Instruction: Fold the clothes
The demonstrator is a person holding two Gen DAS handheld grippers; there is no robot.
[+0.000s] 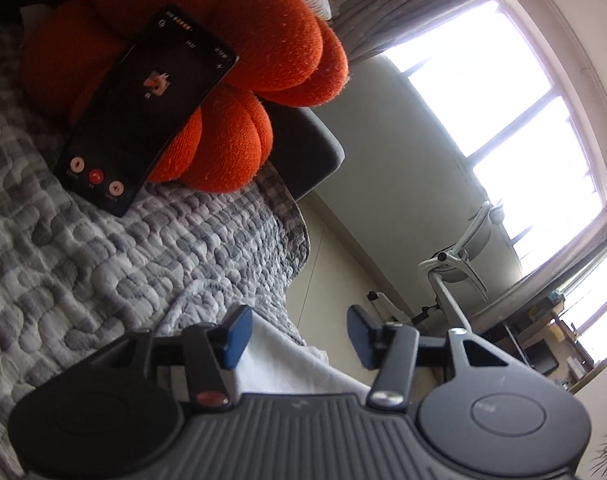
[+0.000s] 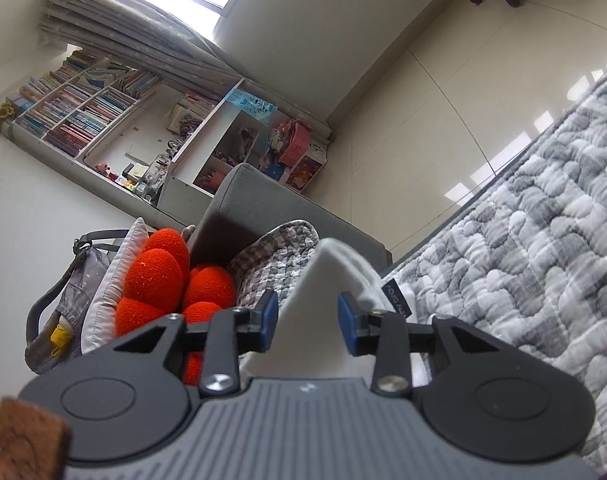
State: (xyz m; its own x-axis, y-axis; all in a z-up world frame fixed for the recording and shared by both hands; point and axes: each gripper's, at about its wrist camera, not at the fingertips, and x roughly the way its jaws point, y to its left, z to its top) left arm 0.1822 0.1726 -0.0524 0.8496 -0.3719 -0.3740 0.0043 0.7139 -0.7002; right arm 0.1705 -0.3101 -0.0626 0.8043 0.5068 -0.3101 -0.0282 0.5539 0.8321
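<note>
Left wrist view: left gripper (image 1: 297, 336) is seen spread wide, nothing between the jaws. White garment (image 1: 287, 364) lies beneath it on the grey quilt (image 1: 103, 264), near the quilt's edge. A phone (image 1: 143, 112) is propped against the orange cushion (image 1: 231, 40), beyond the garment.

Right wrist view: right gripper (image 2: 308, 326) is parted; a raised fold of the white garment (image 2: 323, 280) stands between the pads, apparently not pinched. Cloth is judged light, soft and limp; a hem or corner is best taken. Bookshelf (image 2: 103, 112) and tiled floor (image 2: 443, 100) lie beyond the cushion.
</note>
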